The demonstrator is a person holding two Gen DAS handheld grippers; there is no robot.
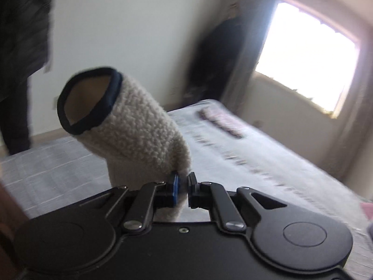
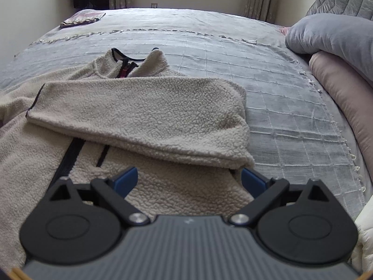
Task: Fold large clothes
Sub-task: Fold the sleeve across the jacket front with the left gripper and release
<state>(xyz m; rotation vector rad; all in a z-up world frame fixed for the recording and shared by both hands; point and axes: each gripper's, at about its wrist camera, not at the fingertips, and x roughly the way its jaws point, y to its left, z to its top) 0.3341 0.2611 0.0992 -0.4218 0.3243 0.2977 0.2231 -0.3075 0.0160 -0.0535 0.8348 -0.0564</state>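
Bed [image 2: 233, 53] spreads ahead of both tongs, bearing the fleece [image 2: 139, 116], one sleeve already folded across. Left tongs [image 1: 183, 186] clamp the other sleeve [image 1: 130, 121], probably to fold it over; right tongs [image 2: 188, 179] hover apart above the hem.

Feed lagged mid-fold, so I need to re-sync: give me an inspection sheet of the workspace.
Surface: bed with grey checked bedspread, lightly creased.
Job's things: cream fleece jacket spread on the bed; one sleeve folded across the body; the other sleeve raised, its dark-trimmed cuff open.
Clutter: small folded patterned cloth at the far corner; grey pillows to the right.
Grippers: left gripper shut on the raised sleeve; right gripper open, empty, over the jacket.
Cables: nothing seen.
Surroundings: bright window, curtains, dark clothes hanging by the wall.
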